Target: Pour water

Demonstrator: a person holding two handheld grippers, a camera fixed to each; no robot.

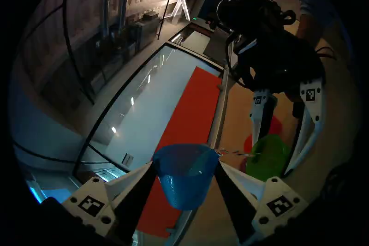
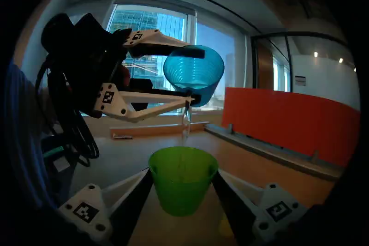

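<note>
In the left gripper view, my left gripper (image 1: 186, 172) is shut on a blue cup (image 1: 187, 186), tipped over toward a green cup (image 1: 268, 157). A thin stream of water (image 1: 235, 153) runs from the blue rim to the green cup, which the right gripper (image 1: 273, 153) holds. In the right gripper view, my right gripper (image 2: 183, 174) is shut on the upright green cup (image 2: 183, 186). Above it the left gripper (image 2: 196, 76) grips the tilted blue cup (image 2: 193, 70), and water (image 2: 186, 123) falls into the green cup.
Both cups hang over a wooden table (image 2: 124, 153). An orange partition (image 2: 290, 121) runs along its right side on a metal rail. Large windows (image 2: 152, 29) lie behind. Black cables (image 2: 74, 130) and a blue sleeve (image 2: 18, 130) are at the left.
</note>
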